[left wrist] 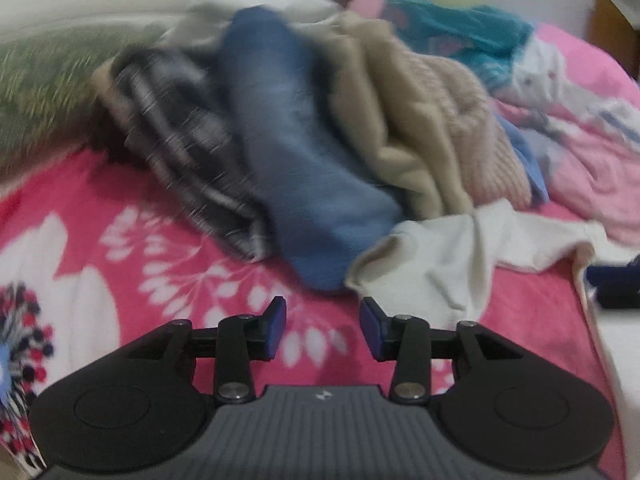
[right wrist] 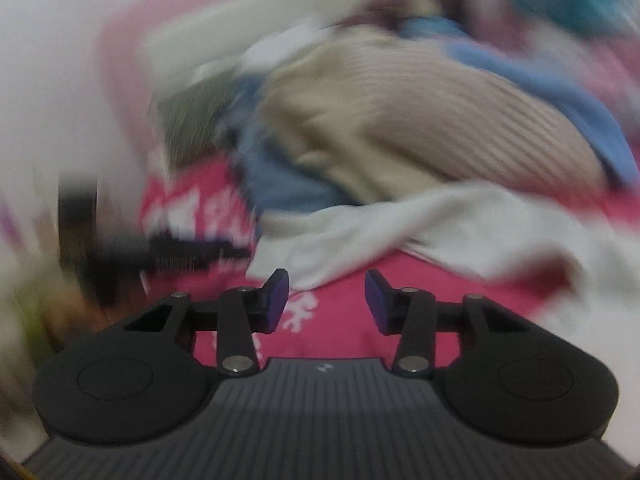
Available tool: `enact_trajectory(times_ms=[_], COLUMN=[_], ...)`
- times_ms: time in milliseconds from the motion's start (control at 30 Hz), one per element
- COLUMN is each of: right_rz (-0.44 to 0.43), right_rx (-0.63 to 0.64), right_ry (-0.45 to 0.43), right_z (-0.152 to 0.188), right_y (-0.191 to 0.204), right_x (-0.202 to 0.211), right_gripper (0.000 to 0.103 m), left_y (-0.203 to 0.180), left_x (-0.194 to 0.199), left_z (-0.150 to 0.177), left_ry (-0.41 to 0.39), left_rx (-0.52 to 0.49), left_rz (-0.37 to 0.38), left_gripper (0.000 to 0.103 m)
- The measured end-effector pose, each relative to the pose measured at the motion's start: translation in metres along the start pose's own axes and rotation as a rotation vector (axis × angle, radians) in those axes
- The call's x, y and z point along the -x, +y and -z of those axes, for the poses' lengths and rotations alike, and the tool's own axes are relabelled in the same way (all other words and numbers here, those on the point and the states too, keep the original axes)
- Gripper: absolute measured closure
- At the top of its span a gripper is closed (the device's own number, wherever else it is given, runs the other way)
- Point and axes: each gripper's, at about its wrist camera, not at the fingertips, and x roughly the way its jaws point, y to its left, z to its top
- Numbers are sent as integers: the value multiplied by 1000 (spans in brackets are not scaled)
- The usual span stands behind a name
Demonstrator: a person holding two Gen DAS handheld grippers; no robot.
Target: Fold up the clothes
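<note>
A crumpled heap of clothes fills the upper middle of the left wrist frame on the pink flowered bedspread: blue, beige ribbed and striped pieces, with a white garment at its lower right edge. The left gripper and right gripper both have jaws apart, holding nothing.

Clothes heap on (apparently) bedspread

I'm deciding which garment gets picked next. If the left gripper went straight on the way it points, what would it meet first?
Probably the edge of the white garment, or the blue garment beside it; both lie just beyond the open left gripper, over the pink floral bedspread. Depth is hard to judge.
</note>
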Motion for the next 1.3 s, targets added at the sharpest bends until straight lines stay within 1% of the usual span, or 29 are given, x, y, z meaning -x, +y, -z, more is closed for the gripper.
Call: enact_trajectory(times_ms=[100,167,200,267,367,433,467,500,600,667,733,800,867,967,1033,1100,1133,1167,1200,1300], right_rz=[52,82,92,93,84,74,82,87,87,80,44,-14,-31,2,26,49,56,58,59,49], right_rx=[330,490,551,603,587,511,467,424,302,234,177,166,209,296,335,386,416,447,478,572], right_ry=[42,62,71,88,91,82,76,67,21,-37,-114,-199,-233,-215,-186,-155,-141,-130,-120,-88], right_z=[2,5,6,7,2,-8,-13,-18,-31,-41,-50,-55,-56,-52,-50,-46,-45,-45,-46,-53], right_y=[51,73,81,85,78,68,63,56,36,24,11,1,-3,-3,-4,-2,0,4,9,21], right_x=[-40,-62,-73,-92,-112,-117,-116,-114,-96,-67,-31,17,58,99,115,127,132,136,139,140], right_gripper=[57,56,56,56,59,69,86,95,97,97,97,97,97,97,97,97,98,100,100,102], left_y=[12,20,23,29,36,40,41,41,38,34,31,26,15,-16,-41,-70,-83,-97,-109,-140], left_x=[0,0,1,3,7,11,12,14,22,27,33,39,46,60,69,80,85,89,91,92], left_z=[2,3,4,6,8,10,11,11,10,10,11,11,12,12,10,7,7,7,6,5], left_ry=[-5,-8,-11,-22,-40,-55,-62,-70,-89,-95,-101,-109,-121,-153,-185,-243,-283,-323,-356,-393], left_rx=[30,48,52,62,89,109,113,113,106,100,93,80,38,-96,-202,-327,-391,-453,-509,-671], left_rz=[11,20,26,42,77,104,113,122,143,157,174,198,227,281,318,344,343,338,327,320], left_gripper=[61,61,61,61,58,55,53,52,51,51,51,51,48,43,37,29,26,21,17,17])
